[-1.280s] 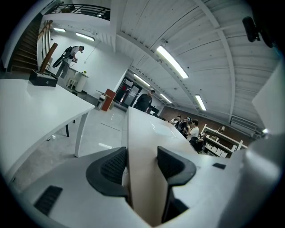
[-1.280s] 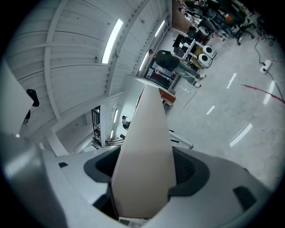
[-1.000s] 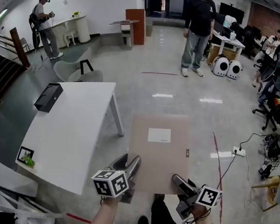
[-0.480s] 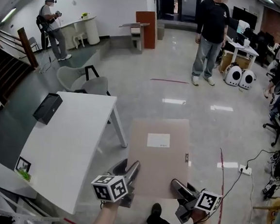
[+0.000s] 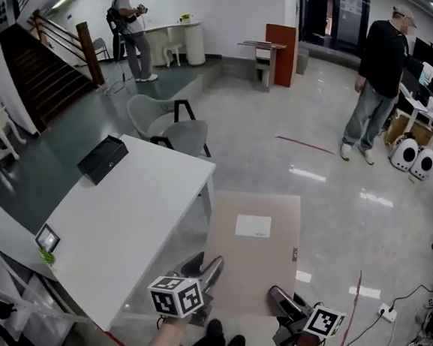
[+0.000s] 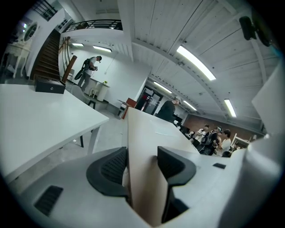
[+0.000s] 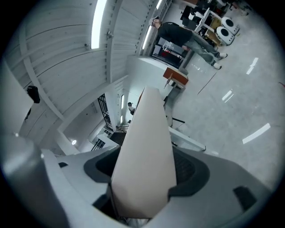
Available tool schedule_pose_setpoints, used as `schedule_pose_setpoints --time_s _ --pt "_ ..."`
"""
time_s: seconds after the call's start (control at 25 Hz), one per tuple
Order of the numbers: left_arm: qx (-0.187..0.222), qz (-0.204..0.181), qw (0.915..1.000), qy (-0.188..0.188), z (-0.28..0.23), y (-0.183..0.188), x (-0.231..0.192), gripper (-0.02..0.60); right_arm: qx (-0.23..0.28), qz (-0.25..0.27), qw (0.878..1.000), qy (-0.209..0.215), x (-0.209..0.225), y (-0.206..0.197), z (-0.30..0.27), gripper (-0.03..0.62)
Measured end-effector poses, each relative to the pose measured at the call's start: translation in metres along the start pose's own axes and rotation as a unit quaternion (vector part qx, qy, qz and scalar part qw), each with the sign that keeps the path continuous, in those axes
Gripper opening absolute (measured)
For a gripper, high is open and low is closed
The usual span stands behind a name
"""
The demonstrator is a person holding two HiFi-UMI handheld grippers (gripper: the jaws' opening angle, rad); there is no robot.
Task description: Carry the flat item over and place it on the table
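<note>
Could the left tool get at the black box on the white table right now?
Probably not as things stand. The left tool is clamped on the near edge of the flat sheet, which the right tool also holds, and the black box sits at the far end of the table.

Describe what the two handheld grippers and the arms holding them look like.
The left gripper and right gripper are light grey moulded shells with broad curved fingers lined with black ribbed pads. Each carries a white cube printed with black square markers: left cube, right cube. No cables show. The forearms are bare, with no sleeves in view.
</note>
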State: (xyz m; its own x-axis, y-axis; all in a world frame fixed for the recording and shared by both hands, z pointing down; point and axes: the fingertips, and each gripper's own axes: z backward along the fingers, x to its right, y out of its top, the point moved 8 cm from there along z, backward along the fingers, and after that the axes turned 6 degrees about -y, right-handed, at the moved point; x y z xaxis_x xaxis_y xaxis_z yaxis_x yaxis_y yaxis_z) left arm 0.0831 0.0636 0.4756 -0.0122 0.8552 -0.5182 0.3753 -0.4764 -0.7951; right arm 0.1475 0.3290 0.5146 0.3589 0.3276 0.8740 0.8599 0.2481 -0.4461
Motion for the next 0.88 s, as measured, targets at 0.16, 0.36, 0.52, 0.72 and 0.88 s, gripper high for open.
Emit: schedule_pose_setpoints --time_s 0.16,0.36,0.52,0.72,0.88 --pt "0.014 0.007 0.9993 0.035 -0.001 0.020 -0.028 0.213 -0.033 0.002 0.999 0.023 -0.001 0.013 -0.047 0.325" --pt "0.043 0.025 0.9955 0.080 0.018 0.057 -0.087 0.213 -0.084 0.013 0.996 0.040 -0.022 0.017 -0.130 0.325" --pt "0.071 0.043 0.9899 0.115 0.029 0.077 -0.130 0.213 -0.125 0.032 0.990 0.062 -0.035 0.021 -0.193 0.325" --pt "0.100 0.064 0.9797 0.161 0.053 0.096 -0.177 0.212 -0.177 0.045 0.980 0.085 -0.052 0.014 -0.263 0.325" --pt "0.124 0.078 0.9692 0.198 0.076 0.103 -0.206 0.213 -0.216 0.054 0.968 0.112 -0.069 0.002 -0.309 0.325"
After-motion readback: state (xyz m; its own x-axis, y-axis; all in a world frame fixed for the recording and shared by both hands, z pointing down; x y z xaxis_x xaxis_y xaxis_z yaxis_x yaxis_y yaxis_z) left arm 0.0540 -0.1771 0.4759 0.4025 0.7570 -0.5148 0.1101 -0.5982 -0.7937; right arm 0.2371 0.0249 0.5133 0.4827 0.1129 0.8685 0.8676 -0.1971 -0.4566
